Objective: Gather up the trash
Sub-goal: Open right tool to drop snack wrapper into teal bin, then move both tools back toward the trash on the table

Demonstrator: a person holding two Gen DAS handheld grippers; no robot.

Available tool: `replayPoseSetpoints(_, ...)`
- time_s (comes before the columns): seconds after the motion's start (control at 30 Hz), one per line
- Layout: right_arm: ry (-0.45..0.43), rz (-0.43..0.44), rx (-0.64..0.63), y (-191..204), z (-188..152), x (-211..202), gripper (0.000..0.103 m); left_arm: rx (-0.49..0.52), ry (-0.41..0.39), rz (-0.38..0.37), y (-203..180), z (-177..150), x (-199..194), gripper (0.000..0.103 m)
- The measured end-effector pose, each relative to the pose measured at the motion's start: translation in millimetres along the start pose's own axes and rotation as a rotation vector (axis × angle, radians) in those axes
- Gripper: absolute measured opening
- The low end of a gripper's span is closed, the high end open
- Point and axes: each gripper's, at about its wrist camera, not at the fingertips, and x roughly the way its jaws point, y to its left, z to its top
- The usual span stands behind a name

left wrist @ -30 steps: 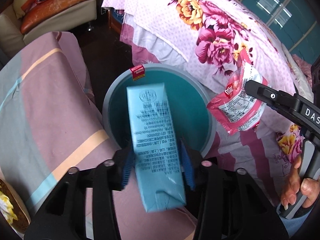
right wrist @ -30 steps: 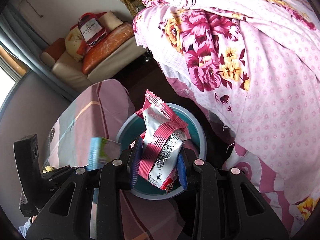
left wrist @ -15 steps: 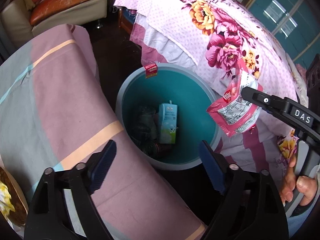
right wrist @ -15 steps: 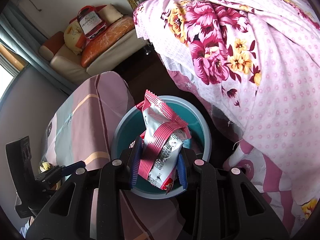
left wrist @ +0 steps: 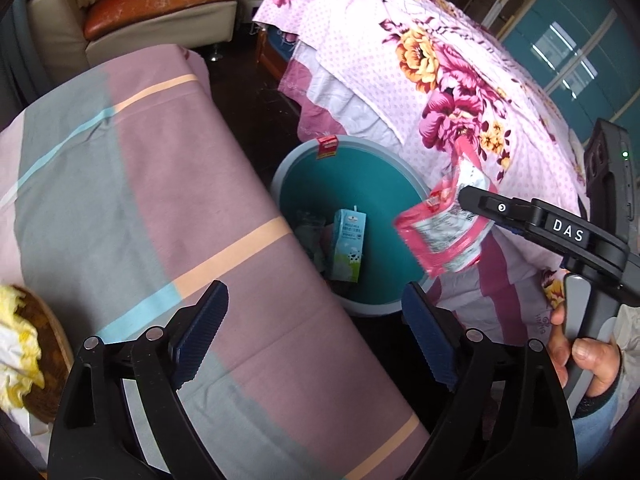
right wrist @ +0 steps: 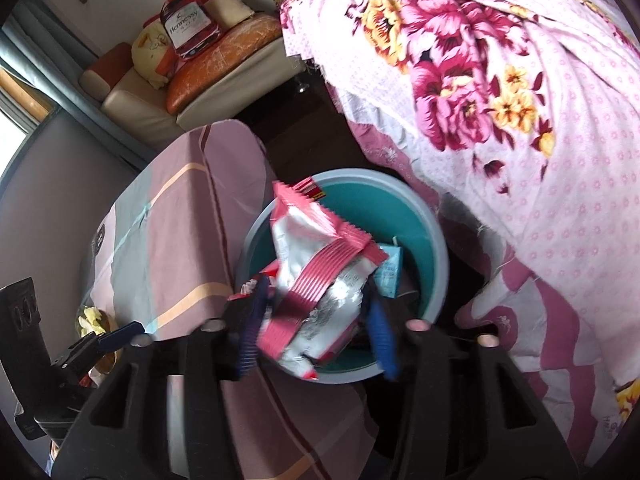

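A round teal bin (left wrist: 382, 304) stands on the floor between the striped table and the bed. A blue milk carton (left wrist: 348, 245) lies inside it, also seen in the right wrist view (right wrist: 389, 270). My left gripper (left wrist: 316, 336) is open and empty above the table edge beside the bin. My right gripper (right wrist: 314, 326) is over the bin (right wrist: 434, 236); its jaws have spread a little and the pink and silver snack wrapper (right wrist: 320, 280) sits loosely between them, blurred. The wrapper also shows in the left wrist view (left wrist: 444, 228).
The striped cloth table (left wrist: 140, 184) is left of the bin. The bed with a floral pink cover (left wrist: 440, 72) is right of it. A basket with yellow and white items (left wrist: 20, 340) sits at the table's left. A sofa (right wrist: 192, 68) stands behind.
My left gripper opened and dropped the blue carton into the bin, then drew back. My right gripper moved over the bin and its jaws have started to spread around the wrapper.
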Motion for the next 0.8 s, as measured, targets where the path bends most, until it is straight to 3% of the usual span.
replayPoseSetpoints(0.03,0.001,0.002,-0.003,2,-1,0,0.066,-0.005,-0.003,0.001,3,-2,-3,0.089)
replayPoseSetpoints(0.5,0.023,0.012,-0.120,73,-13,-3,0.068,-0.114,-0.083,0.022,63,-39,-59,0.089)
replayPoseSetpoints(0.8,0.063,0.065,-0.285,159,-29,3,0.069,-0.230,-0.152,0.058,124,-83,-110,0.089)
